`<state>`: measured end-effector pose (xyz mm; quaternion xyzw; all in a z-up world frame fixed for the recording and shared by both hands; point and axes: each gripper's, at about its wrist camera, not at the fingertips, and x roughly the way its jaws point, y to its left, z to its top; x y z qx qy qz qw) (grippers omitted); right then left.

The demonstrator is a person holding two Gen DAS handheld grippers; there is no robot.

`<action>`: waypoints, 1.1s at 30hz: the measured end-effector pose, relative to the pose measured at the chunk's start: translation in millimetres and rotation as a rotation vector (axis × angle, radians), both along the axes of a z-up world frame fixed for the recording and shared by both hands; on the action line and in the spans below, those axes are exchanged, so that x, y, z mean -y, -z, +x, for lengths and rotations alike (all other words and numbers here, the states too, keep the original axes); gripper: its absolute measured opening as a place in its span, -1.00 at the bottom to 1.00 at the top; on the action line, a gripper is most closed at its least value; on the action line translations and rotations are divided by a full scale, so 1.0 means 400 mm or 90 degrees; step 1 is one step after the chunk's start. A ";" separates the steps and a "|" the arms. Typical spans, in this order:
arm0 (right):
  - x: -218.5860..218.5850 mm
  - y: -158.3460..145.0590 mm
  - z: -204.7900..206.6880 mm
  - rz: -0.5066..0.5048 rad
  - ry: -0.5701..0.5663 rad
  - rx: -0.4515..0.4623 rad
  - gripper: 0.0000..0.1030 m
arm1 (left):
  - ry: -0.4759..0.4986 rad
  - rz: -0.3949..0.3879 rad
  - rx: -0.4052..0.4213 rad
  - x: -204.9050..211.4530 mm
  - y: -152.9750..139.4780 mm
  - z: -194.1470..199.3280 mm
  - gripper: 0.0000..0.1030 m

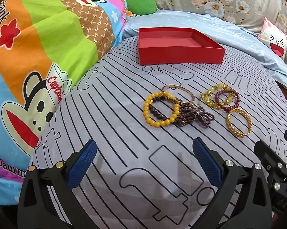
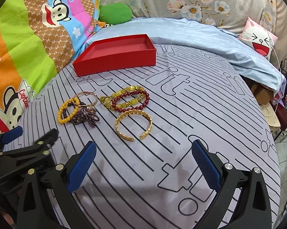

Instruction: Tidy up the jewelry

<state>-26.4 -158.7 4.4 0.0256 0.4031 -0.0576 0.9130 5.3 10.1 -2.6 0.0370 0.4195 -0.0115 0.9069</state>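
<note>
Hovering low over the striped grey bedsheet (image 1: 109, 114), the left gripper (image 1: 144, 162) points toward the red box (image 1: 179, 54), its blue-padded fingers spread wide with nothing between them. The right gripper (image 2: 143, 162) hangs just beside it at the same height, also angled at the box, its jaws equally parted and empty.

The jewelry lies on the sheet between the grippers and the red box. Nearest the box is a thin gold bangle (image 1: 178, 93), overlapped by a yellow bead bracelet (image 1: 160, 109) and a dark bead bracelet (image 1: 156, 106). A tangle of purple bead strands (image 1: 193, 117) touches these on the side away from the box. To the right of that cluster, a pale yellow stone bracelet (image 2: 124, 99) and a dark red bead bracelet (image 2: 132, 100) overlap each other. A gold open cuff (image 2: 134, 125) sits closest to the right gripper, farther from the box than the red beads. The box is open-topped and holds no jewelry.
</note>
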 end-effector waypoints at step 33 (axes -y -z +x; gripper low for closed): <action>-0.006 0.091 0.161 0.008 -0.028 -0.049 0.17 | -0.013 -0.044 -0.038 -0.027 0.032 0.124 0.86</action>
